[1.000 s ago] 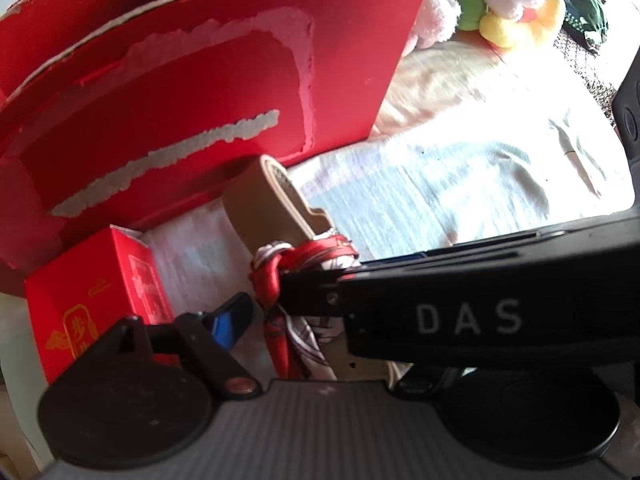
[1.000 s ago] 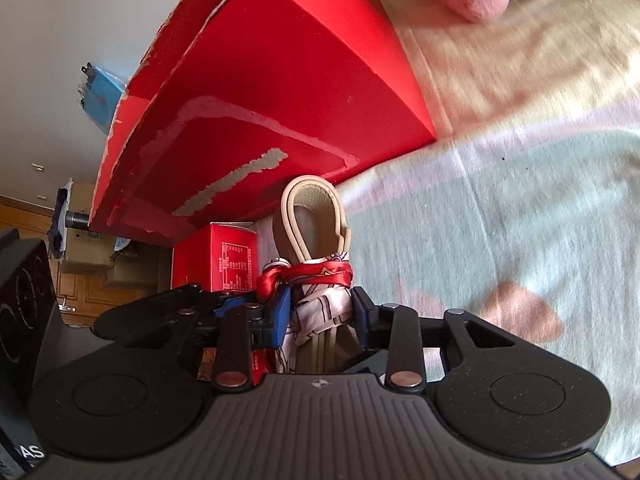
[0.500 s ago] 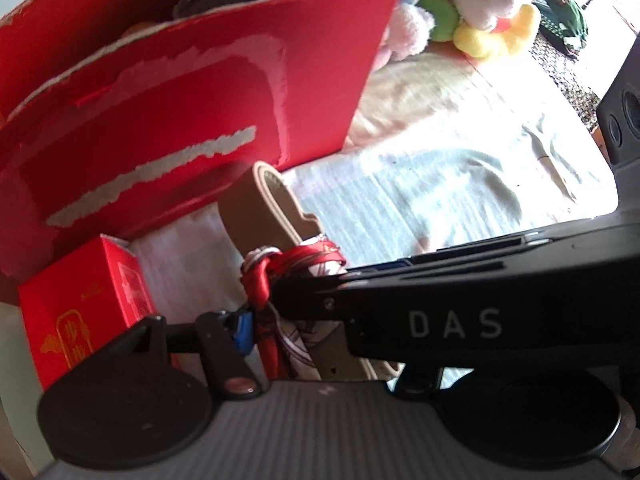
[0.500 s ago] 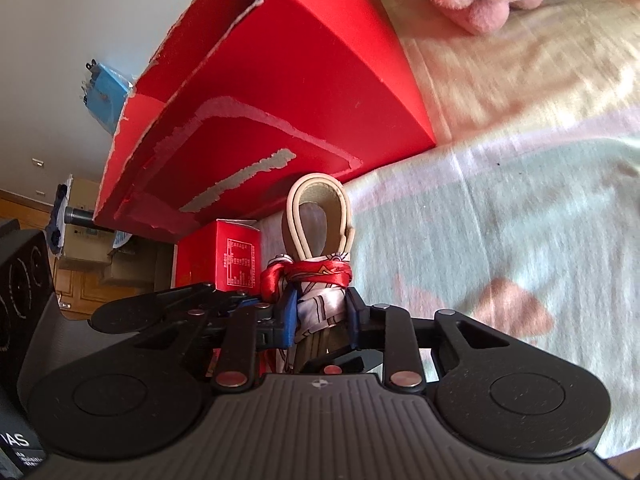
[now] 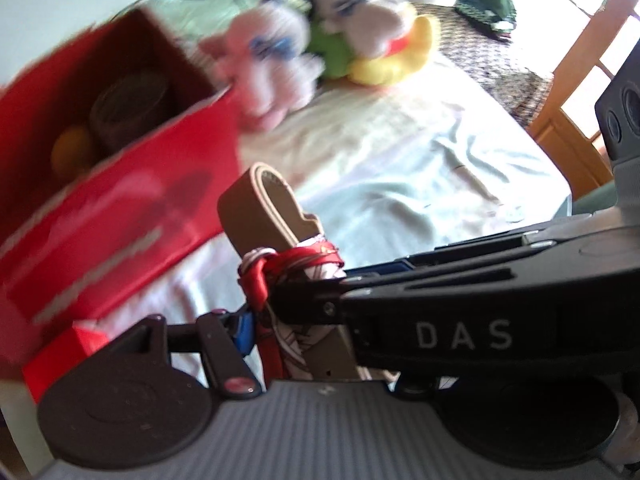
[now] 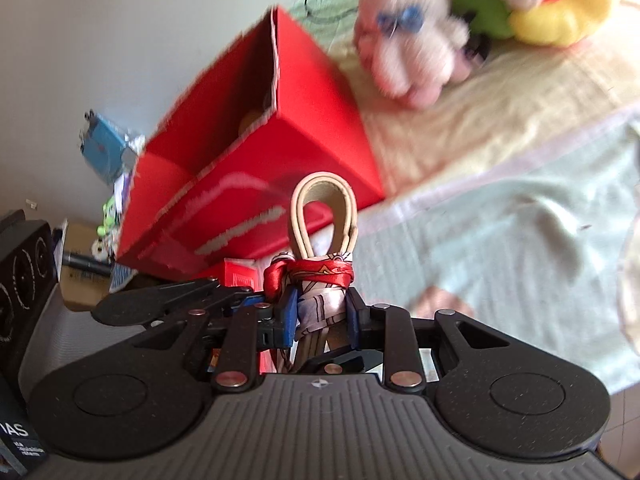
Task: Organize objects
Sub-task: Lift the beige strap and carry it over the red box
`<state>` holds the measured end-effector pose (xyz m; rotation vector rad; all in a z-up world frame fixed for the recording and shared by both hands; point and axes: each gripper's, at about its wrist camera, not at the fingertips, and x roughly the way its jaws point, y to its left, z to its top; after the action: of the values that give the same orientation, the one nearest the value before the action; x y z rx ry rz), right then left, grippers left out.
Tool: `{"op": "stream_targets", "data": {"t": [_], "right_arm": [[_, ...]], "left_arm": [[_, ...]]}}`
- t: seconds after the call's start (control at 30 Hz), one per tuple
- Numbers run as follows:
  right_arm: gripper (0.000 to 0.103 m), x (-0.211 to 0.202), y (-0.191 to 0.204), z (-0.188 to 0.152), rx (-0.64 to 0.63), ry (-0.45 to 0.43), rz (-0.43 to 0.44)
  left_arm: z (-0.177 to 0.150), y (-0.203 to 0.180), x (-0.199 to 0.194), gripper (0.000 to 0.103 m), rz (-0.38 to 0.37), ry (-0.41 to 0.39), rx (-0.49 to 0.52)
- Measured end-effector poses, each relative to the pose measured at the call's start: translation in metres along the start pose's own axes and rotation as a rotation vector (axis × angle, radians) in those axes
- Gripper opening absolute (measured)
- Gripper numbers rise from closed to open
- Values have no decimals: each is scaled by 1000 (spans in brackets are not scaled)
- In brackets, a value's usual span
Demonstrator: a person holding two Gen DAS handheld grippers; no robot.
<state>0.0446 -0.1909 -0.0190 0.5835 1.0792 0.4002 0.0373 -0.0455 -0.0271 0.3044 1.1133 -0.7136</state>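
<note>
A tan leather strap loop (image 5: 260,196) (image 6: 320,181) with a red patterned scarf (image 5: 304,258) (image 6: 316,274) knotted round it stands upright in front of the big open red box (image 5: 120,216) (image 6: 320,120). My right gripper (image 6: 322,314) is shut on the scarf-wrapped part, its blue pads pressed on both sides. It crosses the left wrist view from the right (image 5: 308,300). My left gripper (image 5: 296,332) grips the same bundle lower down. Its left blue pad (image 5: 243,328) touches the scarf, and the other finger is hidden behind the right gripper.
A brown roll (image 5: 128,108) and an orange thing (image 5: 72,148) lie in the red box. A small red carton (image 5: 52,356) (image 6: 239,276) sits beside it on the bed sheet (image 5: 420,168). Plush toys (image 5: 276,52) (image 6: 408,52) lie beyond, and clutter (image 6: 104,148) is left of the bed.
Both grippers have lifted the strap higher, so the red box's open top now shows. The left gripper's visible finger has closed in onto the scarf.
</note>
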Motion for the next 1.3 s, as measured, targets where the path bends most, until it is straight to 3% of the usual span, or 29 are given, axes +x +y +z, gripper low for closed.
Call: {"op": "stream_targets", "data": {"t": [0.3,0.63,0.97,1.3], "right_arm": [[26,-52,19,17,-23,-153,-53],[26,-65,75,64,-209,-289,-5],[26,-17,121,96,-302,-263,121],[25,63,138,117,-291,-109,197]], "left_arm": [[40,-36,-24,57,-39,-127,135],[70,2,-85,57,12,-329,68],[77,66,-108,57,130,-364,-38],[72,134,-83,57,206,-261,-174]]}}
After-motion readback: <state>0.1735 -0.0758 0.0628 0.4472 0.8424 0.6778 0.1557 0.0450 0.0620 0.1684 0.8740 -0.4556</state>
